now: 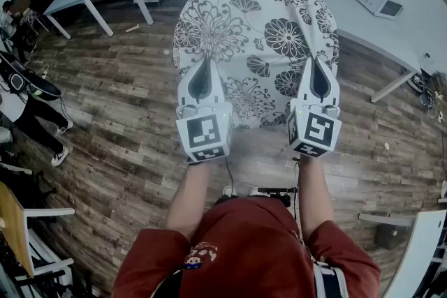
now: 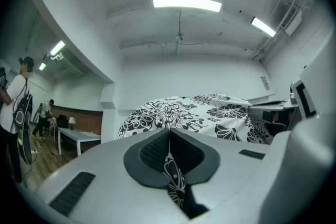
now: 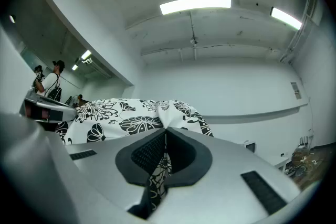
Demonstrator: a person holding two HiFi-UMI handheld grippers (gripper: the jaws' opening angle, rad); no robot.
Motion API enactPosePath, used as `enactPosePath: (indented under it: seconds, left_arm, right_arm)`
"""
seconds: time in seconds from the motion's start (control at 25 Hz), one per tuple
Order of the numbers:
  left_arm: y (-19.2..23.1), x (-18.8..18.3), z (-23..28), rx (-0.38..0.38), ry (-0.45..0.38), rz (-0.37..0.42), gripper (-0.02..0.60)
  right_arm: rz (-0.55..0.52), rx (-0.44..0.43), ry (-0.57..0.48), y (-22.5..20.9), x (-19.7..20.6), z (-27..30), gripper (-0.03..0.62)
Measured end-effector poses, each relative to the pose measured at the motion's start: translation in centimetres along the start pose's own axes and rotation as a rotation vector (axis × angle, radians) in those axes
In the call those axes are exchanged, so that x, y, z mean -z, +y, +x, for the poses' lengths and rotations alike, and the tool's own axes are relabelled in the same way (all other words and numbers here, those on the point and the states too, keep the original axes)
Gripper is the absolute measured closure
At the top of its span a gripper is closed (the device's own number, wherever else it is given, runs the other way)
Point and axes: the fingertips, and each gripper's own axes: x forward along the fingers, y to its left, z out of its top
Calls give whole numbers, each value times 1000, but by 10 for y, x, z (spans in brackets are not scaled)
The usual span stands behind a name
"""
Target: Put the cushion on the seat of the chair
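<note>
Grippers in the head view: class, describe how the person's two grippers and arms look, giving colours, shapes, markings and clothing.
The left gripper and right gripper are white tapering shells with dark ribbed pads inside. Each ends in a cube bearing black-and-white square markers. The person wears a red short-sleeved shirt with a small chest graphic.

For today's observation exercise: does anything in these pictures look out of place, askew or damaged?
Nothing looks damaged or spilled. The floral cushion is simply held up, pinched at its near edge by the left gripper and the right gripper.
</note>
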Motion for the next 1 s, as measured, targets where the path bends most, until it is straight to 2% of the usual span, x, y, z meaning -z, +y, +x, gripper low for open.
enactPosePath:
  seconds: [1.0]
  left_arm:
    - [0, -4, -2, -9, 9, -6, 552]
  right_arm:
    - [20, -18, 31, 2, 4, 2, 565]
